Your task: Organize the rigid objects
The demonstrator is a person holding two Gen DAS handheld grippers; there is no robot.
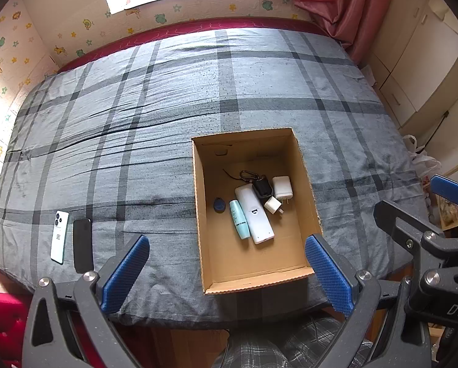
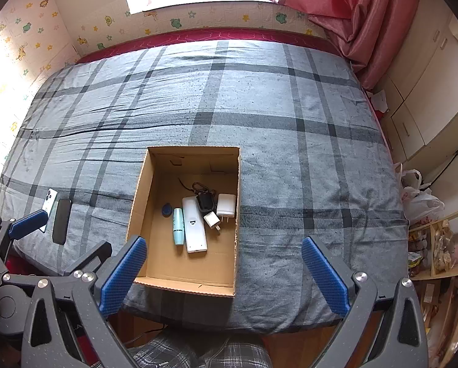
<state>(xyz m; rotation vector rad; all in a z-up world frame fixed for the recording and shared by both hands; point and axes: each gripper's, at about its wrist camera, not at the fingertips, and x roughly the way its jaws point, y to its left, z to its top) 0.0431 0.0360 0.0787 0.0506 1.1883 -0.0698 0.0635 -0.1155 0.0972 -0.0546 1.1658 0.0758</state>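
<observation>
An open cardboard box [image 1: 302,165] stands on the bed [image 1: 167,107], which is covered with a grey checked sheet, near the front edge. Inside the box lie a white remote control [image 1: 255,216], a light blue tube [image 1: 239,219] just beside it on the left, a small blue oval tag [image 1: 219,205], a black case with a carabiner [image 1: 262,187], a bigger white charger [image 1: 282,186] and a smaller white charger [image 1: 273,205]. The black case rests on the far end of the remote.

Two phones lie side by side on the sheet, well to the left of the box: a white phone [image 1: 60,237] with its back up and a black phone [image 1: 83,245].

The left gripper [image 1: 226,271] hangs over the front edge of the bed, its blue fingers [image 1: 126,273] spread wide and holding nothing. The right gripper [image 2: 224,274] is the same, wide apart and empty, with the near wall of the box between its fingers [image 2: 324,274].
</observation>
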